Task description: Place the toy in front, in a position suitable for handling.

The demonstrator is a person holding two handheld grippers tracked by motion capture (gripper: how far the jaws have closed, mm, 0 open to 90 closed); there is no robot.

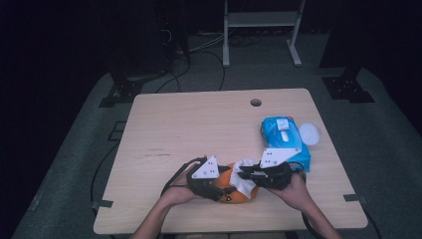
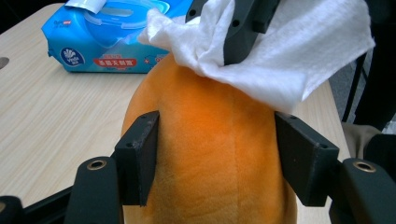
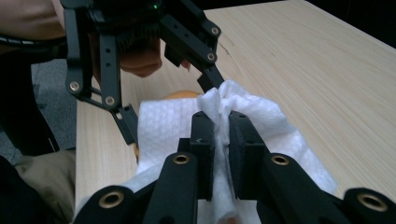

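Wipes pack (image 1: 284, 140): blue, lying at the table's right side.
Lid (image 1: 309, 133): white, round, just beside the pack.
Table (image 1: 189, 129): pale wood, hole (image 1: 256, 102) near far edge.

From my remote seat, the high view is dim and soft: only the pale wooden table (image 1: 199, 129) catches light from above, while the floor around it fades to near black toward the picture's edges and corners. Shadows under the hands are faint. Fine detail there is grainy and slightly blurred. My left gripper view is bright and even, sharp up close. My right gripper view is darker at its left edge, without glare.
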